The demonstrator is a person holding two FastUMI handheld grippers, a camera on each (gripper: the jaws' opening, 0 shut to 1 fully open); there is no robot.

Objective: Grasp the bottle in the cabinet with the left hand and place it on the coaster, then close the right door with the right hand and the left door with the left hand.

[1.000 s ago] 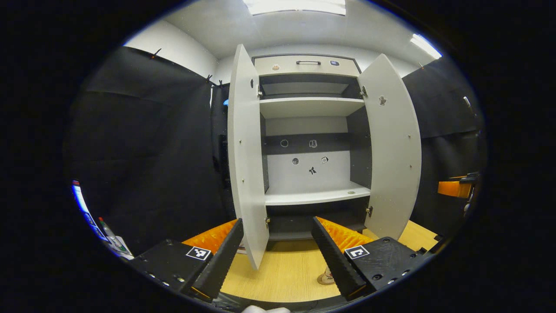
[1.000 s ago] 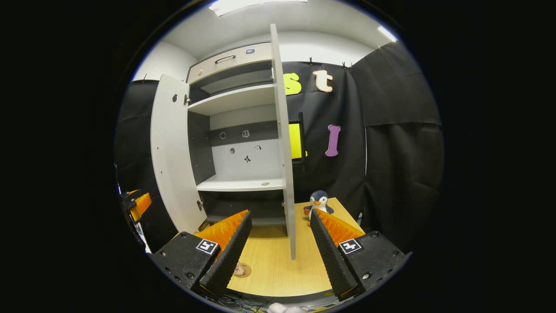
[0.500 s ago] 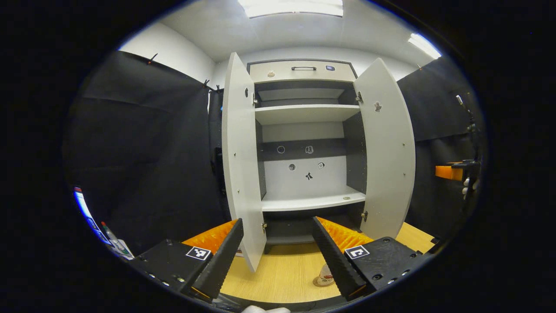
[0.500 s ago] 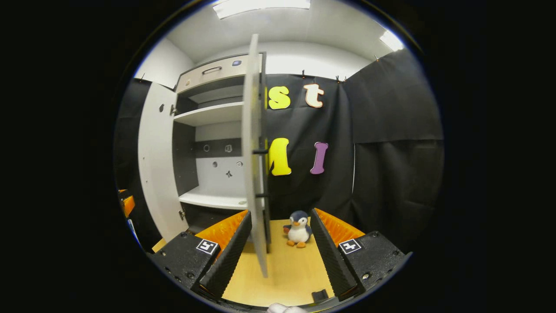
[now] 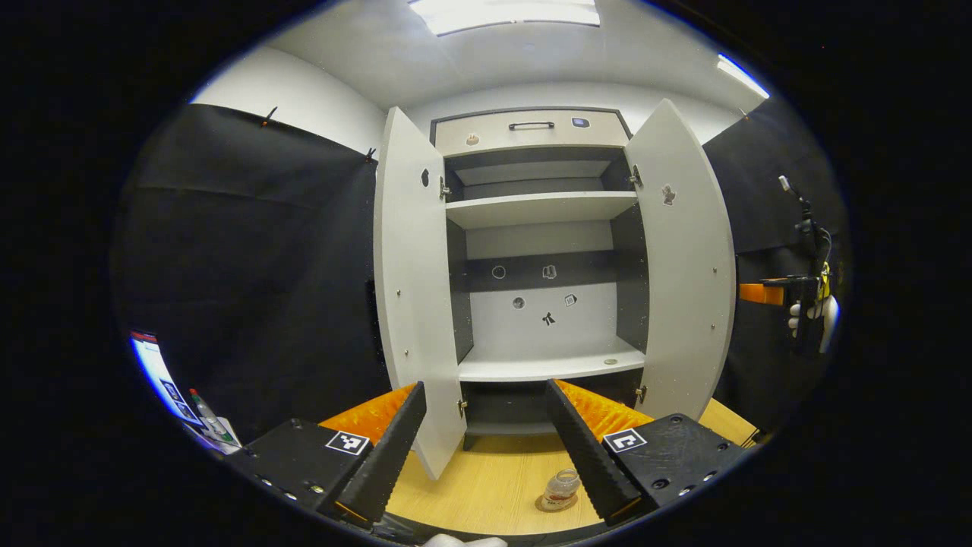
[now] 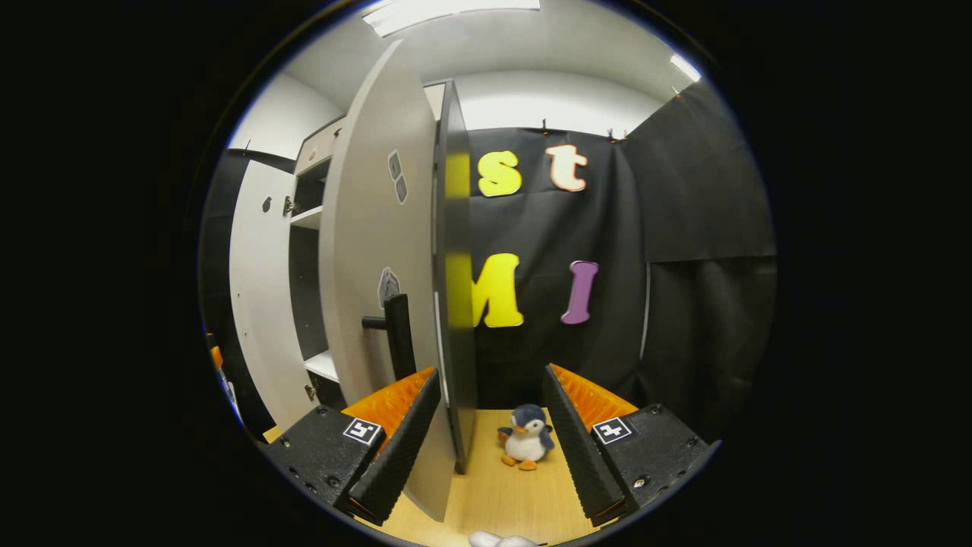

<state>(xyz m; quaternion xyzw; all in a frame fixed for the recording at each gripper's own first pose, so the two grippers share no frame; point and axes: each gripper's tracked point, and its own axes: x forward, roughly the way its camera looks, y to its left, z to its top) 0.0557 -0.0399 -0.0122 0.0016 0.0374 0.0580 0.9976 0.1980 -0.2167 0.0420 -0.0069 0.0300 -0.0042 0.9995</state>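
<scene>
Both tools sat released when I looked, jaws spread wide and gripping nothing. My left tool [image 5: 482,448] faced the open cabinet [image 5: 541,228], and the bottle [image 5: 563,488] stood on its coaster [image 5: 544,506] on the bench [image 5: 486,486], just beside that tool's right finger. My right tool [image 6: 487,437] had the right door [image 6: 380,289] edge-on between its fingers, handle [image 6: 398,336] just above the left one; I couldn't tell whether they touched. No label was readable to me.
</scene>
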